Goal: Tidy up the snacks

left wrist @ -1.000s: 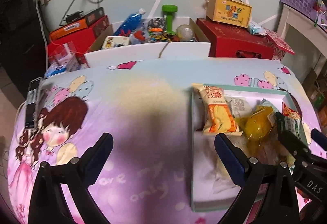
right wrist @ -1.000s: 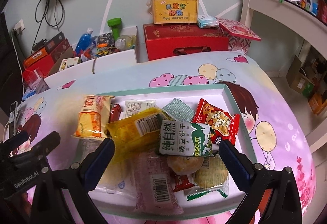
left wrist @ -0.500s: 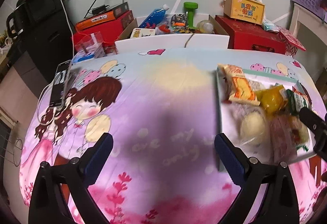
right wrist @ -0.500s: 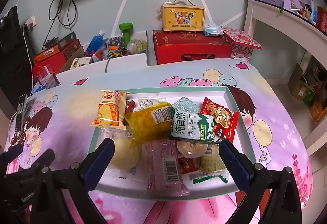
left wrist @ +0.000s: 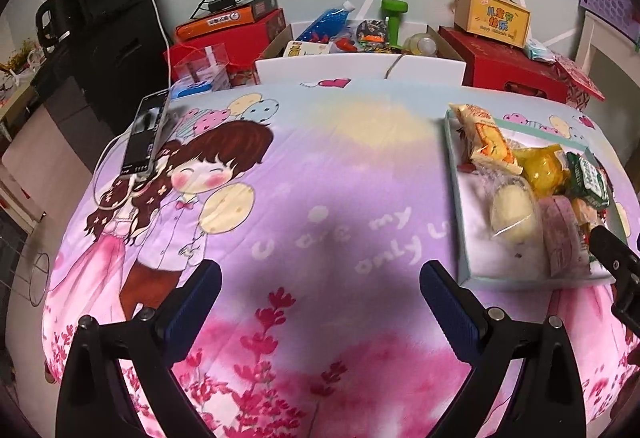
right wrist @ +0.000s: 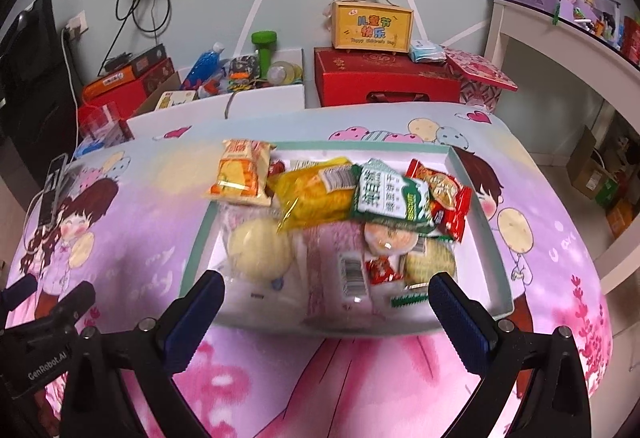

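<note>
Snack tray point(right wrist: 496, 238): shallow, pale-green rim, white floor, rectangular, on a cartoon-print bedsheet point(left wrist: 320, 198). Inside, a loose heap of crinkly plastic packets. 1 orange bread packet point(right wrist: 242, 178) overhangs the tray's far-left corner. 1 yellow packet point(right wrist: 316, 194), 1 green biscuit packet point(right wrist: 390, 194) and 1 red packet point(right wrist: 444, 194) run across the middle. 1 clear-wrapped pale round bun point(right wrist: 260, 250) sits near-left.

Right gripper point(right wrist: 326, 302): hovers just short of the tray's near edge, blue pads wide apart, empty.

Left gripper point(left wrist: 320, 290): over bare sheet left of the tray, also spread, empty.

1 phone point(left wrist: 146, 132) lies at the sheet's far-left edge.
</note>
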A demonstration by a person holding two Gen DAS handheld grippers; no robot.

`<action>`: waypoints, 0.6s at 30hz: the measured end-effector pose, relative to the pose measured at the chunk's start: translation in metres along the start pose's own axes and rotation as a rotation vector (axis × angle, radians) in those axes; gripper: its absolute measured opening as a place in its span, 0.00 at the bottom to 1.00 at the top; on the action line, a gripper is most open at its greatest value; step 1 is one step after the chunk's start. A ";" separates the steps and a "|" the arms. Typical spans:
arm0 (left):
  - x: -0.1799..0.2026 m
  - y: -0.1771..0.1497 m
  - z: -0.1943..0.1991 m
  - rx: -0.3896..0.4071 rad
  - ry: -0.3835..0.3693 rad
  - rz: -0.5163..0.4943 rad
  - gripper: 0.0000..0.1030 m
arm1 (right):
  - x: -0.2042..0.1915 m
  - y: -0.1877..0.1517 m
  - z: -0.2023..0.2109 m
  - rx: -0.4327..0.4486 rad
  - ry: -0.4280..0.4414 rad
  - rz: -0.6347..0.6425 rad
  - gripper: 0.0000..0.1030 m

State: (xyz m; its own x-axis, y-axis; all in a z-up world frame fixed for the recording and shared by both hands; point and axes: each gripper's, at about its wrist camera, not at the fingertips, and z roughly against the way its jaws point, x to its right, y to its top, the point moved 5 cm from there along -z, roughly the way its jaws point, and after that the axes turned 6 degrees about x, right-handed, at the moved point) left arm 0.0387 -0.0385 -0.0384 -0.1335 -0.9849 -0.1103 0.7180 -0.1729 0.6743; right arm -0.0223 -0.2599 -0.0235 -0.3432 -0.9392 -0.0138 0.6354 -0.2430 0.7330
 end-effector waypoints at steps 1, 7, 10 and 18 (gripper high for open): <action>-0.002 -0.002 0.000 -0.003 0.002 0.002 0.97 | -0.002 -0.003 0.001 -0.002 0.000 0.005 1.00; -0.016 -0.013 0.000 -0.037 0.008 0.029 0.97 | -0.009 -0.023 0.008 -0.025 -0.006 0.036 1.00; -0.021 -0.018 0.001 -0.049 0.010 0.038 0.97 | -0.011 -0.034 0.009 -0.044 -0.008 0.048 1.00; -0.023 -0.028 0.003 -0.066 0.007 0.019 0.97 | -0.016 -0.054 0.011 -0.075 -0.012 0.054 1.00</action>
State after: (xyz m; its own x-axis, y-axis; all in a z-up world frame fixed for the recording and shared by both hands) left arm 0.0193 -0.0107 -0.0522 -0.1152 -0.9879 -0.1034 0.7638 -0.1547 0.6266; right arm -0.0583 -0.2293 -0.0553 -0.3146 -0.9487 0.0331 0.7032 -0.2095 0.6794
